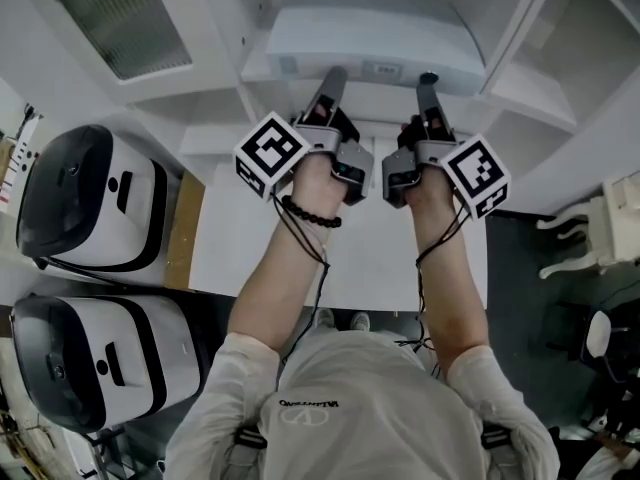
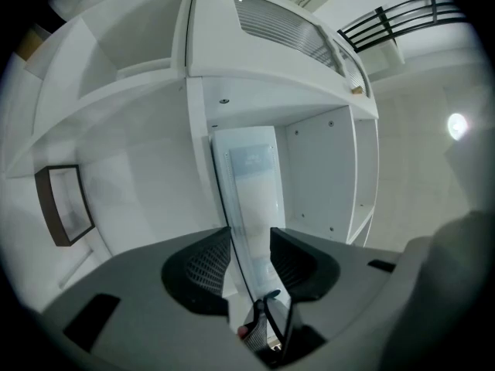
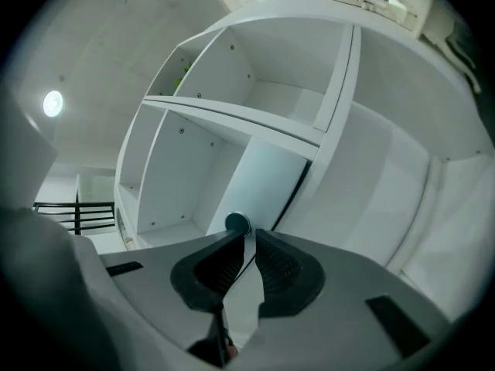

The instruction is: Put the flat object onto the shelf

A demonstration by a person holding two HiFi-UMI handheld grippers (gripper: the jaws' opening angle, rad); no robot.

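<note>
The flat object (image 1: 375,43) is a pale white-blue panel, held out ahead of me at the white shelf unit (image 1: 520,88). My left gripper (image 1: 335,73) is shut on its near left edge. My right gripper (image 1: 428,80) is shut on its near right edge. In the left gripper view the flat object (image 2: 255,176) runs edge-on between the pads of the left gripper (image 2: 249,234) into a shelf compartment (image 2: 317,168). In the right gripper view the right gripper (image 3: 249,236) pinches the thin flat object (image 3: 267,180) beside a small round dark knob (image 3: 237,224), under a shelf board (image 3: 232,114).
Two white-and-black rounded devices (image 1: 90,198) (image 1: 100,353) stand at my left. A white ornate chair (image 1: 600,228) is at the right over dark floor. A dark-framed picture (image 2: 66,203) hangs on the shelf's left side. A black railing (image 2: 402,18) shows behind.
</note>
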